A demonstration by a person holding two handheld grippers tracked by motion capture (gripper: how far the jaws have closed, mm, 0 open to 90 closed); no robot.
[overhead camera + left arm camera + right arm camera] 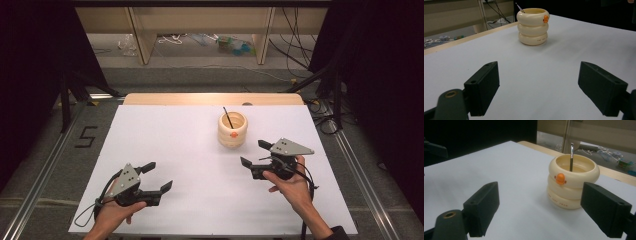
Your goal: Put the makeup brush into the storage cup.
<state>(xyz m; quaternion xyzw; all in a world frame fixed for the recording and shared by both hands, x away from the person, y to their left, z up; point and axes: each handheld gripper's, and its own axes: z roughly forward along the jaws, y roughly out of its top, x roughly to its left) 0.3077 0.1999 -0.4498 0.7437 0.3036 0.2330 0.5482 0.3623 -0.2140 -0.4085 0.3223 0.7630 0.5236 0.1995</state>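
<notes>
Cream-coloured ribbed cup point(232, 129), shaped like three stacked rings with a small orange knob point(560, 178) on its upper ring, stands upright on the white table sheet point(200, 165), toward the far right of it. A thin dark metal rod point(571, 157) leans inside it, its tip rising above the rim.

The right gripper point(254, 155) is held just short of the cup, on the near right side, with its jaws spread wide and nothing between them; the cup sits just ahead of the right jaw in the right gripper view. The left gripper point(160, 177) rests well apart at the near left, jaws likewise spread and empty.

The step in hand is judged to be an approach to the cup or its rod. For a clean grasp, the right gripper should be centred on the target before it is closed. If the rod is wanted, the jaws should be brought down from above so that the rim is not knocked and the light cup is not tipped. If the cup is wanted, one jaw may be set inside the rim and one outside. A slow closing is advised.
</notes>
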